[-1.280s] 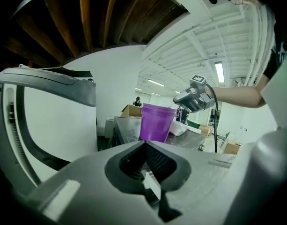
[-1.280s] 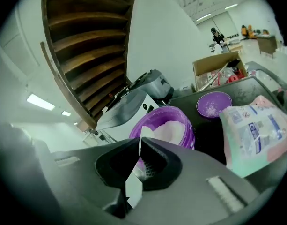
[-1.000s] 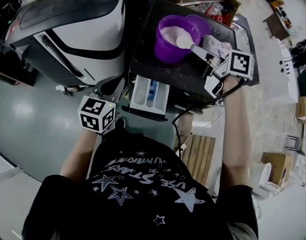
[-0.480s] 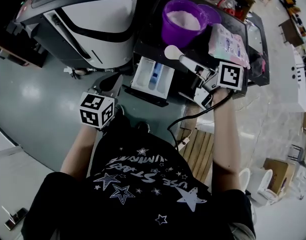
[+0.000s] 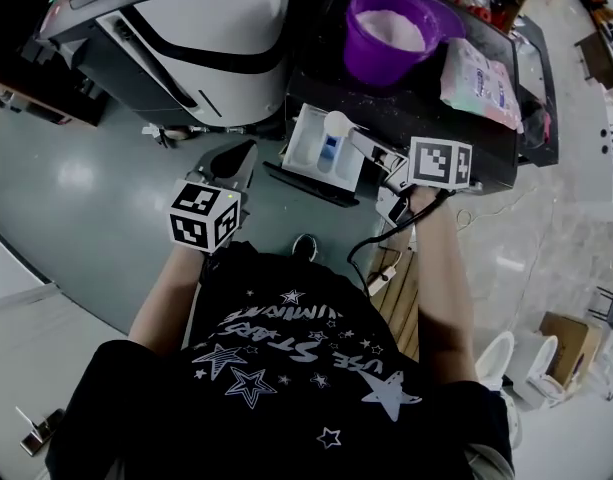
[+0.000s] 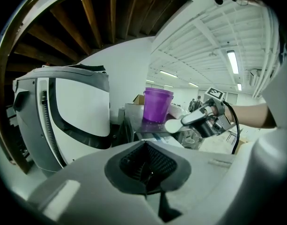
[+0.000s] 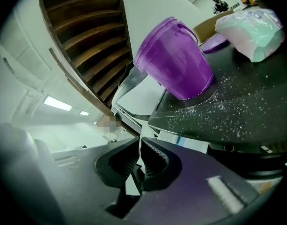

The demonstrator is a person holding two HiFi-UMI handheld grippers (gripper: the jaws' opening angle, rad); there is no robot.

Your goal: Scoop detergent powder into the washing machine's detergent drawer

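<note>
The detergent drawer (image 5: pixel 308 148) stands pulled out of the black-topped washing machine (image 5: pixel 436 118), with a blue insert in it. My right gripper (image 5: pixel 374 152) is shut on the handle of a white scoop (image 5: pixel 338 123). The scoop's bowl hangs over the drawer's far right part. The left gripper view shows the scoop (image 6: pixel 172 125) level in front of the purple powder tub (image 6: pixel 157 104). In the right gripper view the thin handle (image 7: pixel 140 146) sits clamped between the right gripper's (image 7: pixel 139 161) pads. My left gripper (image 5: pixel 232 164) is shut and holds nothing, low and left of the drawer.
The purple tub (image 5: pixel 389 33), full of white powder, stands on the machine top beside its lid (image 5: pixel 444 13) and a detergent bag (image 5: pixel 481 73). Spilled powder (image 7: pixel 227 104) dots the top. A large white and black appliance (image 5: pixel 186 28) stands to the left.
My right gripper has carried the scoop from the purple tub down and left to above the open drawer. The left gripper has hardly moved.
</note>
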